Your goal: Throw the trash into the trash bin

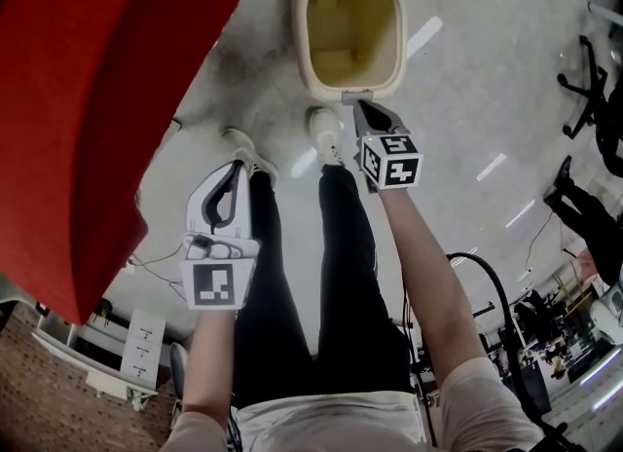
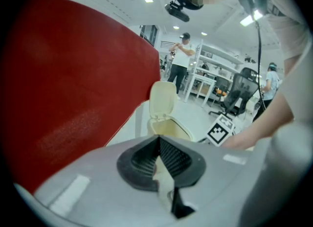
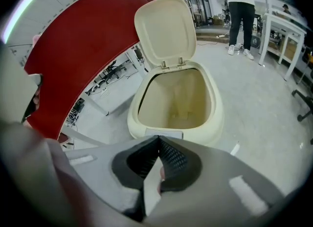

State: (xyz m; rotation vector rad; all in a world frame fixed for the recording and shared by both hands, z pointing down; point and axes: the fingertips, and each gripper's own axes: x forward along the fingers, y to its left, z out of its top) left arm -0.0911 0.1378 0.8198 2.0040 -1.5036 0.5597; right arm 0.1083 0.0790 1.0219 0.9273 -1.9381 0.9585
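Observation:
A cream trash bin [image 1: 304, 51] stands on the floor in front of my feet, its lid swung up and open. In the right gripper view its rim [image 3: 215, 118] lies just beyond the jaws. My right gripper [image 1: 360, 107] points steeply down, its tip at the bin's near edge, and its jaws [image 3: 159, 140] are shut. My left gripper [image 1: 237, 168] hangs further back over my left shoe, also shut [image 2: 159, 140]. From there the bin [image 2: 168, 128] shows ahead. A pale sliver shows behind each pair of pads; I cannot tell what it is.
A large red curved panel [image 1: 88, 99] fills the left side beside the bin. Office chairs [image 1: 594, 90] and cables stand at the right. People stand at white desks across the room [image 2: 181, 62] [image 3: 242, 11]. My shoes [image 1: 326, 133] are close to the bin.

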